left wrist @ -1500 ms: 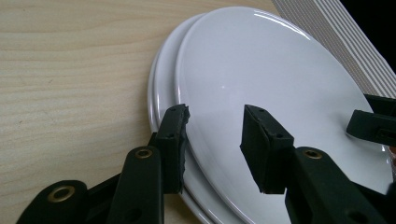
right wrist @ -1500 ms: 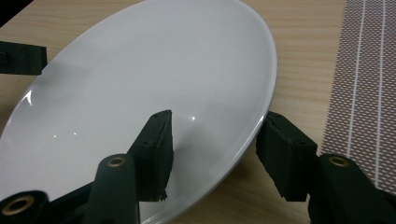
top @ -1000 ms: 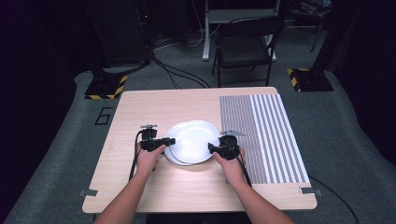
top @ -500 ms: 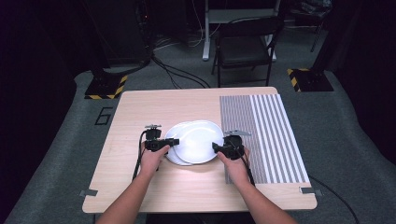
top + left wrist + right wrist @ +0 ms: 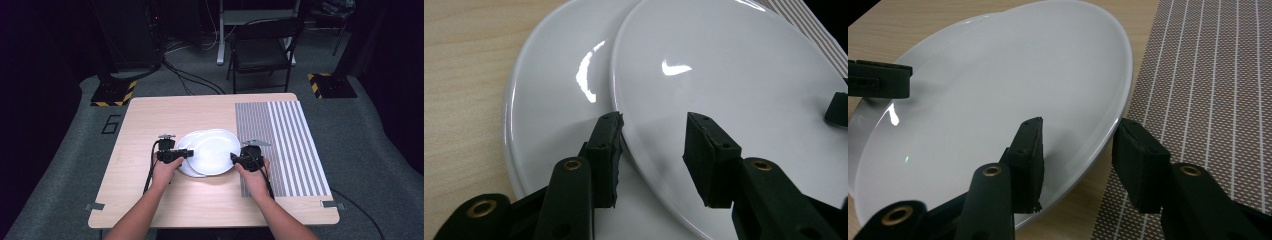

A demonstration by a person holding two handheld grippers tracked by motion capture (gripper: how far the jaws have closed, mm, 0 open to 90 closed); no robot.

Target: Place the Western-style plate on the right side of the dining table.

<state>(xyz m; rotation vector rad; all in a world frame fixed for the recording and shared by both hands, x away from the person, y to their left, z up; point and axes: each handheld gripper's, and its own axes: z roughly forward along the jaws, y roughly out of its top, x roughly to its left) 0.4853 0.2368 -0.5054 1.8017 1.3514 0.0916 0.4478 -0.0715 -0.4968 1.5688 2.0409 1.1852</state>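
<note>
High view: two shiny white round plates (image 5: 207,151) lie stacked, a bit offset, mid-table near the front edge. The right gripper (image 5: 1075,150) pinches the top plate's rim; the left gripper (image 5: 651,145) straddles its other rim, not squeezing (I think). Lift evenly, slowly.

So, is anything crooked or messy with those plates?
Yes. The top plate is not squarely on the bottom plate: it has slid toward the striped mat, so the bottom one pokes out on the left. Each gripper, left and right, straddles the top plate's rim. Nothing looks spilled or broken.
</note>
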